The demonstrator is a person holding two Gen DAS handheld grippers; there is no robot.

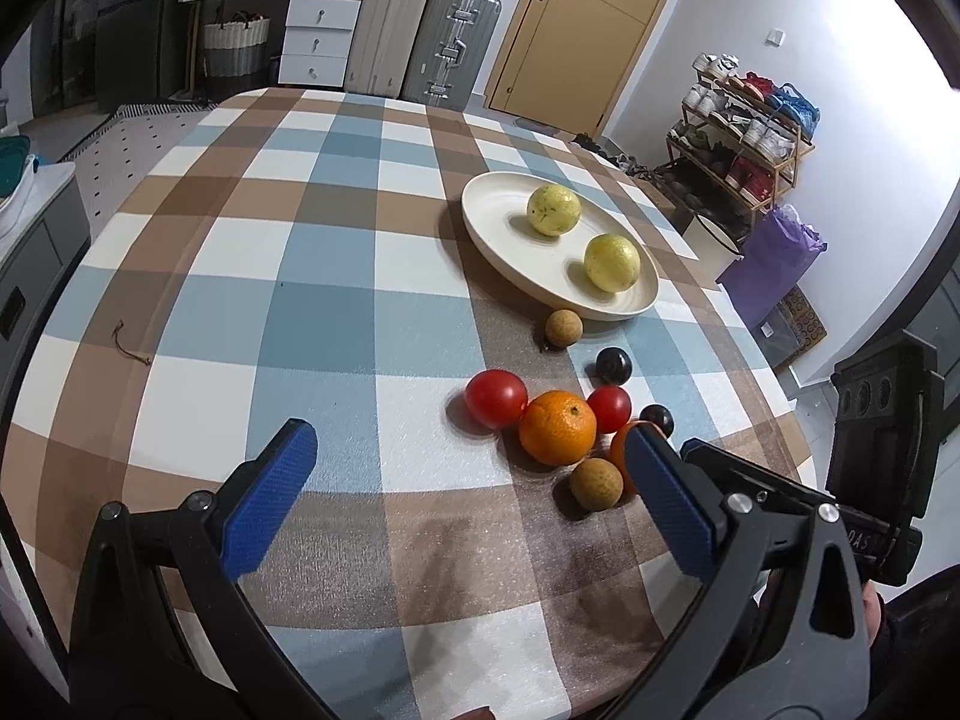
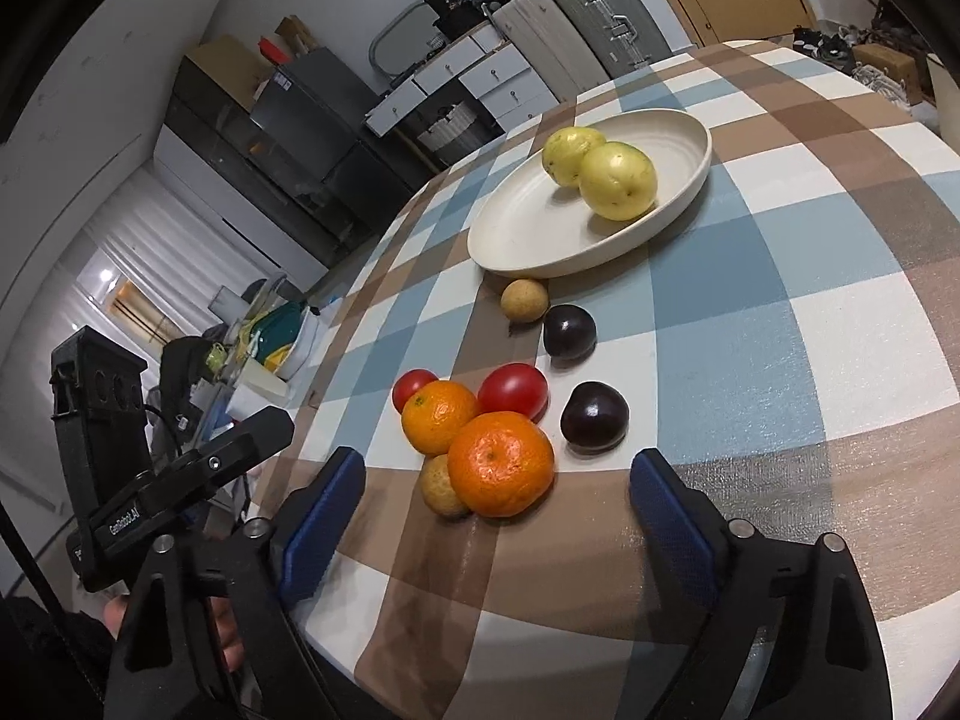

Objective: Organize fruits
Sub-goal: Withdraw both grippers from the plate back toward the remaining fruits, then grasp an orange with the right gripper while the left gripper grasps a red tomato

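Note:
A cream plate (image 1: 486, 234) (image 2: 516, 240) holds two yellow fruits (image 1: 553, 210) (image 2: 618, 180). On the checked tablecloth in front of it lie two oranges (image 1: 558, 427) (image 2: 501, 463), two red tomatoes (image 1: 495, 397) (image 2: 513, 390), two dark plums (image 1: 614, 365) (image 2: 594, 415) and two small tan fruits (image 1: 564, 328) (image 2: 524, 299). My left gripper (image 1: 468, 462) is open and empty, just left of the pile. My right gripper (image 2: 498, 498) is open and empty, its blue pads (image 2: 672, 516) on either side of the nearest orange, a little short of it.
The table's right edge (image 1: 798, 414) is close to the fruit pile. A small bit of string (image 1: 129, 348) lies on the cloth at the left. Suitcases (image 1: 420, 42), drawers and a shoe rack (image 1: 744, 138) stand beyond the table.

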